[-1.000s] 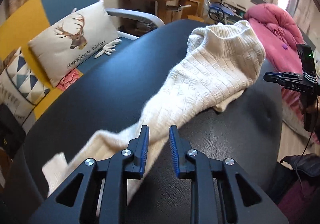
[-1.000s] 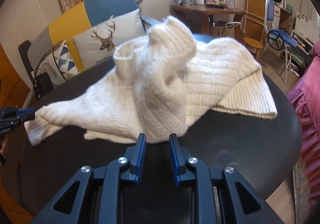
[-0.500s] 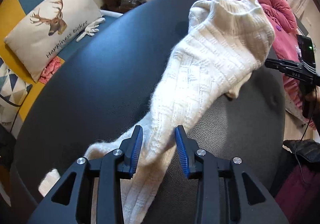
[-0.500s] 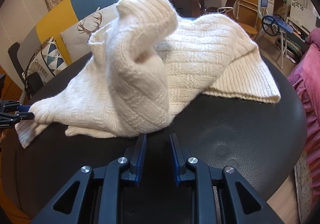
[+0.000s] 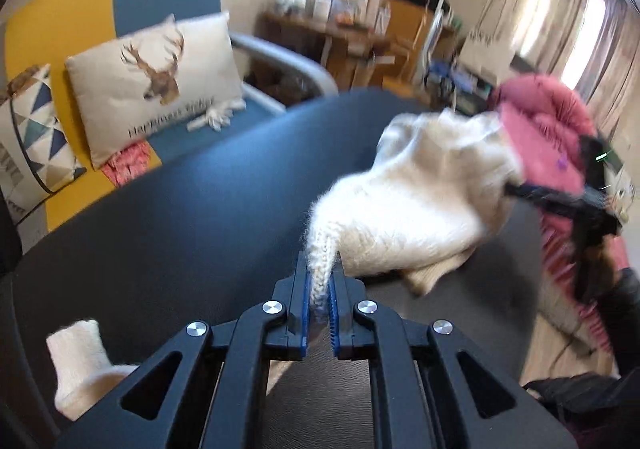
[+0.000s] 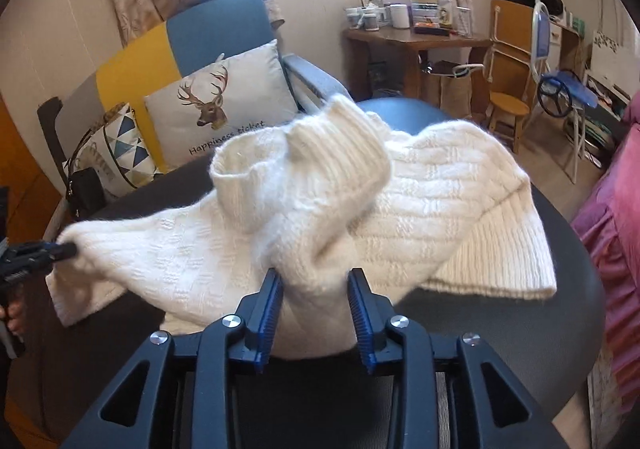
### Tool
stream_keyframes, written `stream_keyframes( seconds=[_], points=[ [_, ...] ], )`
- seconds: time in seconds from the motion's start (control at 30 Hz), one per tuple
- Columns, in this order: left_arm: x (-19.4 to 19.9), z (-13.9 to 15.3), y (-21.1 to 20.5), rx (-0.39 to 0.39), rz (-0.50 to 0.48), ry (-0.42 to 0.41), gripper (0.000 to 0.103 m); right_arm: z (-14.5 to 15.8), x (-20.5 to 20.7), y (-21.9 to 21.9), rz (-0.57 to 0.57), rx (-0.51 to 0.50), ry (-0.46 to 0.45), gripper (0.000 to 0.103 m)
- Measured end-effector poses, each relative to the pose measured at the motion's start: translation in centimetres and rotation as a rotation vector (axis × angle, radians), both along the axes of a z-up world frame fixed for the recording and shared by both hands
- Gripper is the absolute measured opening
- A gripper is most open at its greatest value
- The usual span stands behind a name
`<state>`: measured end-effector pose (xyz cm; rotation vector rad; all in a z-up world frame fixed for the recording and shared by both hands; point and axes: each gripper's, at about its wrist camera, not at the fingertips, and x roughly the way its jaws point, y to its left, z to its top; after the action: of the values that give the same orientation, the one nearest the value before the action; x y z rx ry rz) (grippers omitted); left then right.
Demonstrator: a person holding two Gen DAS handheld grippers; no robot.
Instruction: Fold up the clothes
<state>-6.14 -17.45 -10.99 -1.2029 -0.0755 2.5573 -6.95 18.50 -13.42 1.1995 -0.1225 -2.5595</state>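
Cream knit sweater [image 6: 440, 185] lies bunched, collar flopped over

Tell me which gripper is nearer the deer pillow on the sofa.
Left. The left gripper, pinching a sweater sleeve, sits at the table side nearest the deer pillow. The right gripper, around the bunched sweater, faces it from across the table.

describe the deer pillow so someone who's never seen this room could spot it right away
Find the blue and yellow sofa behind the dark table where the white sweater lies. Two pillows lean on its back; the deer pillow is the one nearer the armrest. It is off-white with a brown antlered stag head and black script, unlike the triangle-patterned pillow beside it.
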Motion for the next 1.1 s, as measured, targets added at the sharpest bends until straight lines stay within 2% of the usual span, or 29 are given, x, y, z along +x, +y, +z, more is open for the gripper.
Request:
stream_keyframes(
  seconds=[0.1, 0.17, 0.27, 0.47, 0.63, 0.77, 0.83, 0.9, 1.0, 1.07, 1.1],
  points=[
    [1.5, 1.8, -0.1, 0.021, 0.034, 0.043, 0.007, -1.2, -2.2, -1.3, 0.017, 0.03, -0.046, 0.041],
    [2.5, 2.6, -0.5, 0.036, 0.074, 0.07, 0.007, -2.0, -3.2, -1.9, 0.013, 0.03, -0.095, 0.02],
    [4.0, 3.9, -1.1, 0.059, 0.133, 0.111, 0.007, -1.1, -2.7, -2.3, 0.027, -0.028, -0.073, 0.016],
    [7.1, 6.4, -2.3, 0.104, 0.253, 0.191, 0.007, 3.5, -0.2, -3.9, 0.107, -0.103, 0.018, 0.016],
    [13.2, 11.7, -5.9, 0.149, 0.351, 0.348, 0.007, 8.9, 2.8, -5.1, 0.177, -0.207, 0.131, 0.015],
    [17.5, 13.7, -9.1, 0.147, 0.438, 0.385, 0.007, 12.1, 5.8, -7.3, 0.269, -0.297, 0.195, 0.015],
    [19.0, 13.7, -10.6, 0.132, 0.491, 0.378, 0.007, 12.5, 7.5, -10.1, 0.354, -0.29, 0.2, 0.015],
    [20.3, 13.5, -11.9, 0.101, 0.546, 0.368, 0.007, 11.6, 9.3, -13.6, 0.515, -0.32, 0.127, 0.017],
    [21.8, 12.1, -14.1, 0.086, 0.617, 0.317, 0.007, 9.0, 12.2, -19.0, 0.764, -0.275, -0.033, 0.023],
    [22.8, 10.7, -15.1, 0.061, 0.657, 0.273, 0.007, 7.1, 13.2, -21.1, 0.855, -0.249, -0.153, 0.023],
    [23.0, 9.9, -15.3, 0.058, 0.65, 0.239, 0.007, 6.6, 13.4, -21.2, 0.855, -0.239, -0.159, 0.023]
  ],
)
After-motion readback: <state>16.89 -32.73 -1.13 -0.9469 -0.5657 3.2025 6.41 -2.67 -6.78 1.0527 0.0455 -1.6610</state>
